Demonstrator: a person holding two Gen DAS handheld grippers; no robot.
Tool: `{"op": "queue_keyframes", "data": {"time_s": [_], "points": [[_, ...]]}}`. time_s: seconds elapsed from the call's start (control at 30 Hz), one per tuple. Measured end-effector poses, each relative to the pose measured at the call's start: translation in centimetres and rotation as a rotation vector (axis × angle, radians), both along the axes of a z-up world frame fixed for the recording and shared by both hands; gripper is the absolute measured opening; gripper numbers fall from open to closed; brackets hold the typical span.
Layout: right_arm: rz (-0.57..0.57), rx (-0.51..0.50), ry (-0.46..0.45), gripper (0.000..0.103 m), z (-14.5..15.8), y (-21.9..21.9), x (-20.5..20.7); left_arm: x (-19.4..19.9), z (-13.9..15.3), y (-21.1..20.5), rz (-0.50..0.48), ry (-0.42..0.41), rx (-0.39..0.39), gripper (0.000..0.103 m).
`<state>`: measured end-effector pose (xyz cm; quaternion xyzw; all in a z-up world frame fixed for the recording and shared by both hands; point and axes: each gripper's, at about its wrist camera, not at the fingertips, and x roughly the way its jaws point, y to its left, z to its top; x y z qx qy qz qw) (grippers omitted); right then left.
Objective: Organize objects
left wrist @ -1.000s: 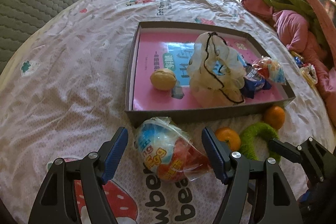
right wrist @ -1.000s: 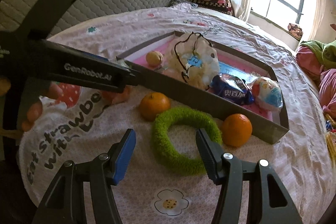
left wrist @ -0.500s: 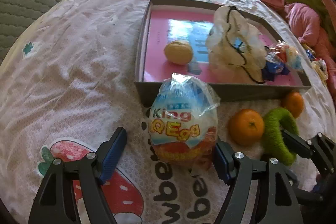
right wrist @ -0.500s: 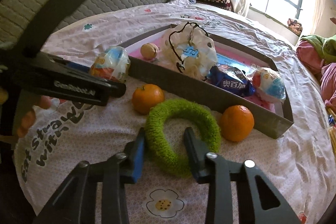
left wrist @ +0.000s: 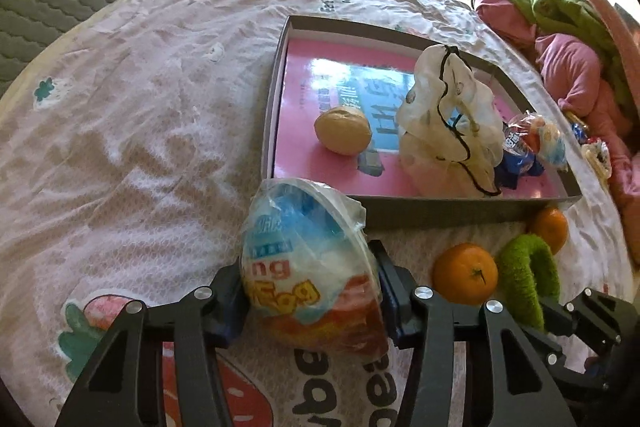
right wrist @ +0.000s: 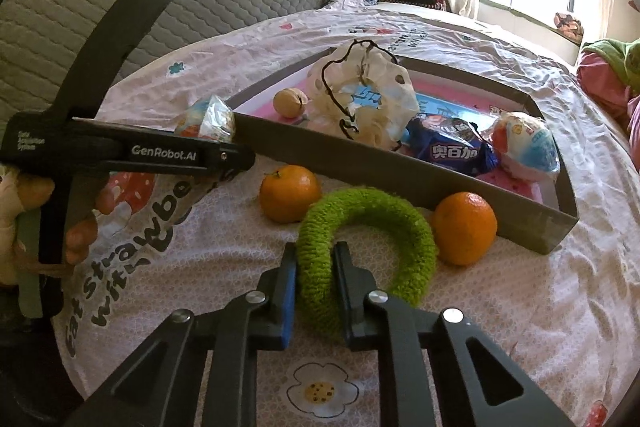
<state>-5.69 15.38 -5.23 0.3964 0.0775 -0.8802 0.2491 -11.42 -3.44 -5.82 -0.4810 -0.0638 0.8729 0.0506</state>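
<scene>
The left tongs clamp the wrapped toy egg; the right tongs pinch the green fuzzy ring.

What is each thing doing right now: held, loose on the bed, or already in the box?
Left gripper: shut on wrapped egg.
Right gripper: shut on green ring.
Two oranges: loose on bed.
Walnut, drawstring bag, blue packet: in box.
</scene>
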Motion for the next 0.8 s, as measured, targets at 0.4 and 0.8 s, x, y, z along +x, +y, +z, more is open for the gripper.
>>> {"op": "queue_keyframes", "data": {"time_s": [0.4, 0.8], "points": [[0.022, -0.026, 0.042, 0.017, 0.8, -0.2, 0.5, 0.3, 0.5, 0.1, -0.011, 0.015, 0.031, 0.054], [0.032, -0.094, 0.125, 0.017, 2.9, 0.3, 1.0, 1.9, 2.9, 1.0, -0.037, 0.078, 0.032, 0.054]]}}
